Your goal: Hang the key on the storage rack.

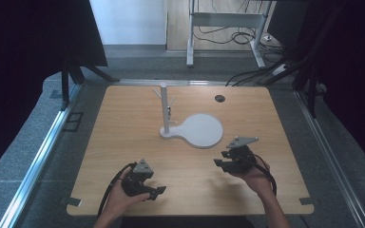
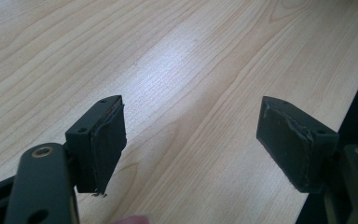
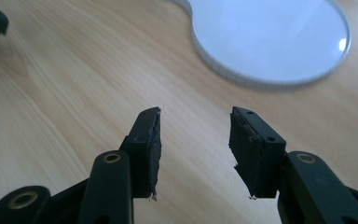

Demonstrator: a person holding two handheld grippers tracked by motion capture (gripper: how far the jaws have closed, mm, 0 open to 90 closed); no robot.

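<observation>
A white stand (image 1: 196, 131) rests in the middle of the wooden table (image 1: 123, 128): a flat round base with a thin upright post (image 1: 164, 107) that carries small side pegs. My left gripper (image 1: 158, 193) is near the front edge, left of centre, held in a hand, open with nothing between its jaws (image 2: 191, 140). My right gripper (image 1: 221, 163) hovers just in front of the round base at the right, open and empty (image 3: 193, 140). In the right gripper view the white base (image 3: 270, 37) lies just ahead of the jaws.
A small dark round grommet (image 1: 219, 98) is set into the table near its far edge. Metal rails (image 1: 43, 152) run along both sides of the table. Black curtains flank the area, and a desk frame with cables (image 1: 237, 35) stands on the floor behind.
</observation>
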